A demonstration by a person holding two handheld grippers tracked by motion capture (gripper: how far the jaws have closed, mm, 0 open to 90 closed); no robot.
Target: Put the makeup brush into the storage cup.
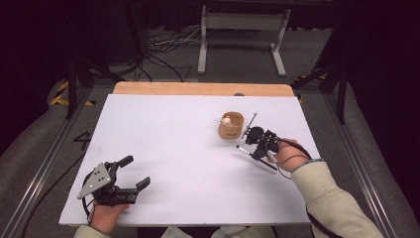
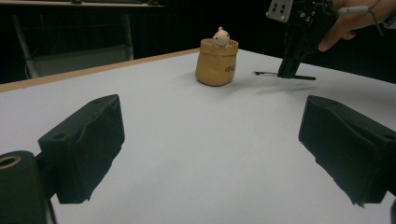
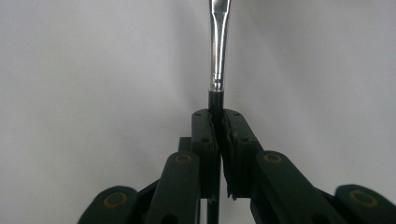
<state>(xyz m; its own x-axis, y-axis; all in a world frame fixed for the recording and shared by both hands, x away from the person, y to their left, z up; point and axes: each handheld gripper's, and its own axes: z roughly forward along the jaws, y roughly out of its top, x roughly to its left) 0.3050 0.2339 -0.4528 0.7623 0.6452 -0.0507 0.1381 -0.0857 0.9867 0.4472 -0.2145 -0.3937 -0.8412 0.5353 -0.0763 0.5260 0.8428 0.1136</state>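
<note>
black handle of the brush is pinched tight in the right gripper low over the table beside the tan pot, left gripper idle and wide open, so that skinny brush could easily pivot or slip on lifting.

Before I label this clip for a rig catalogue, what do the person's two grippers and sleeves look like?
Both are black two-jaw tools. The left gripper has blocky black pads and a grey three-cornered plate drilled with holes. The right gripper has black linkage arms with brass-coloured pivots, and a thin dark cable loops by the wrist. The sleeve is pale grey-green.
</note>
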